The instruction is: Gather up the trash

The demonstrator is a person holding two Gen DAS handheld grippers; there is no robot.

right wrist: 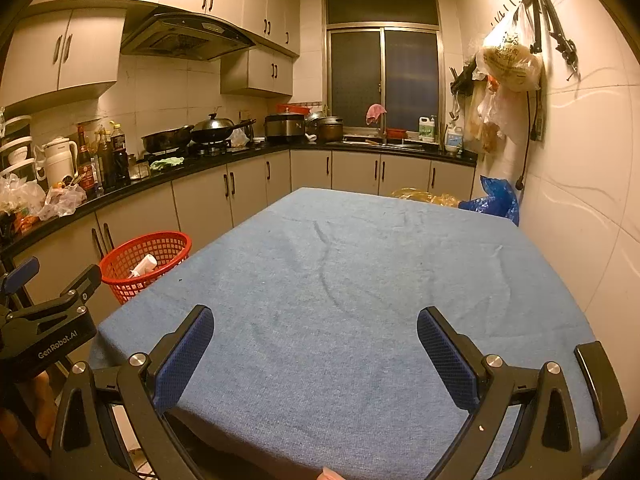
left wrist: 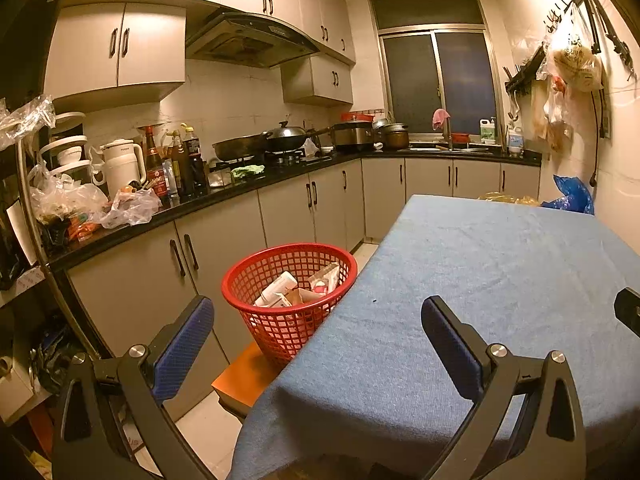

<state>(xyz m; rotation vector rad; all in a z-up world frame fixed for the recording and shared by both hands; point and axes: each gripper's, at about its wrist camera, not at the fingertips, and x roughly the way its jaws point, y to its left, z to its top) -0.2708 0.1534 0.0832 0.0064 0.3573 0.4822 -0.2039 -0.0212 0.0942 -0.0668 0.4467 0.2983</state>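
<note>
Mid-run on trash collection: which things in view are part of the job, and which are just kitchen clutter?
Job: red basket holding trash; left gripper and right gripper, both open and empty.

Clutter: blue tablecloth, woks, sauce bottles, white kettle, hanging bags.

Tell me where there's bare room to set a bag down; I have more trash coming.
The blue tablecloth is bare from both open grippers to the blue bag at the far wall corner. The black counter is crowded with bottles, pans and plastic bags. The red basket beside the table already holds cartons.
</note>
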